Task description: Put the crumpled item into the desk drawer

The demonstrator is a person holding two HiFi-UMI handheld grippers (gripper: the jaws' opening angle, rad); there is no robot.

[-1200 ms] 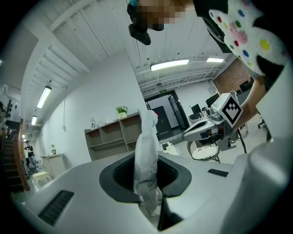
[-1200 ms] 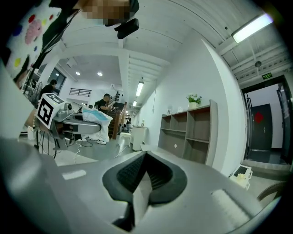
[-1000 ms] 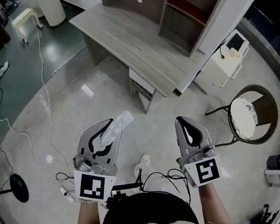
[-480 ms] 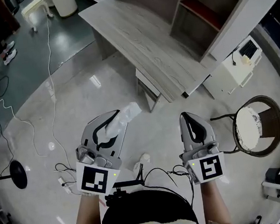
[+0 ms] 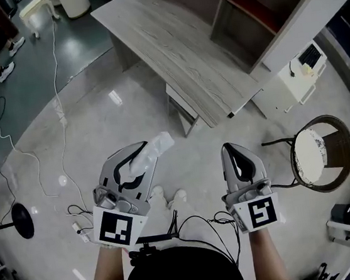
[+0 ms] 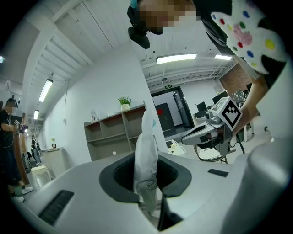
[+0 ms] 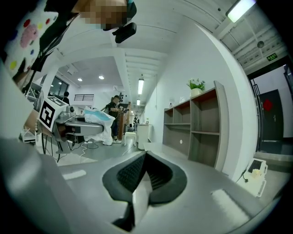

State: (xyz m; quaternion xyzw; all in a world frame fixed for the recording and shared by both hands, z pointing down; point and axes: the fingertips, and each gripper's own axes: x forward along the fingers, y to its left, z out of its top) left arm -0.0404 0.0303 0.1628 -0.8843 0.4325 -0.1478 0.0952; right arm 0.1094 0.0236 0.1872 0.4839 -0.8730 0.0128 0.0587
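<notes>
Floor ahead: floor (image 5: 118, 143) runs open up to the desk (image 5: 170, 48) and its drawer (image 5: 180, 104).
Desk top: bare wood in front; shelf unit (image 5: 254, 12) walls off the back.
Right: chair (image 5: 315, 150) stands near.
Left: cables (image 5: 13, 150) trail across the floor.

Glossy grey floor (image 5: 98, 133) carries wood-grain desk (image 5: 176, 47), round-seat chair (image 5: 312, 151) at right, white stool (image 5: 35, 6) top left. White cable (image 5: 53, 75) trails across floor beside desk; black round base (image 5: 21, 220) rests at left edge.

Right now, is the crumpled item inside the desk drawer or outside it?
Outside: the left gripper holds the crumpled item, short of the desk.
</notes>
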